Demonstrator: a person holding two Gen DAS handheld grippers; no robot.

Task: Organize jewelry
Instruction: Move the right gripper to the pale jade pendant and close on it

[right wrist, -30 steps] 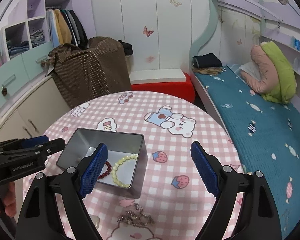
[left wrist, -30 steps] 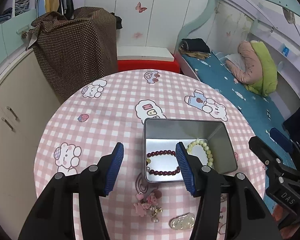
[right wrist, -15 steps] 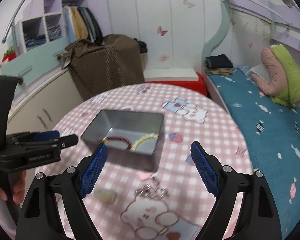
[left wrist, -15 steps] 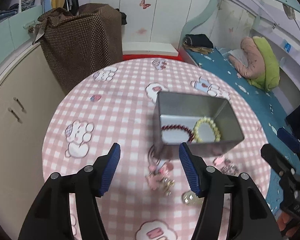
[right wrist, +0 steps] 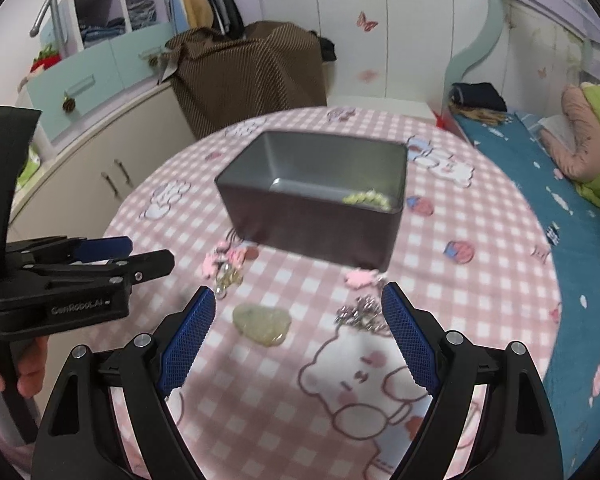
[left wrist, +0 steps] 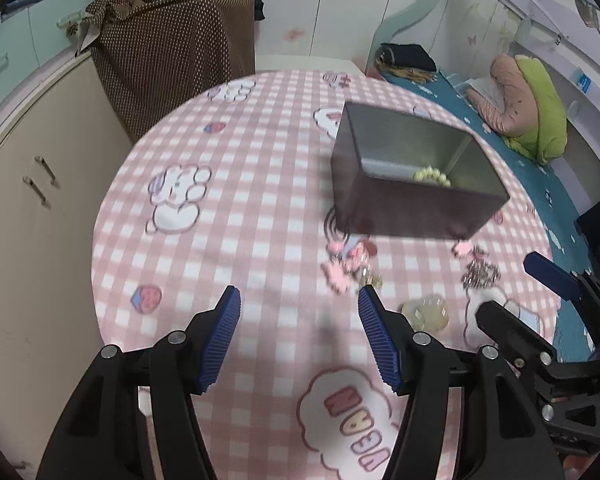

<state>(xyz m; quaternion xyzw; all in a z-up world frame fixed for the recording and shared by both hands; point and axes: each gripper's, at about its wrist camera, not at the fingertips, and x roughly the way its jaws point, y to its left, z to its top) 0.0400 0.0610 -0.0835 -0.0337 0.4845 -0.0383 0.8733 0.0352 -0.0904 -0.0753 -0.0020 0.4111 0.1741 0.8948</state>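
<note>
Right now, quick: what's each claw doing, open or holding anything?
Left claw: open, empty, above the table.
Right claw: open, empty, over the pale pendant.

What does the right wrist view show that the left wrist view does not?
Only the right wrist view shows the person's hand holding the left gripper, and the cubby shelves with folded clothes. Only the left wrist view shows the "BEAR" print on the tablecloth. Both show the metal tin with the pale bead bracelet inside, the pink charm piece, the pale pendant and the silver chain.
</note>
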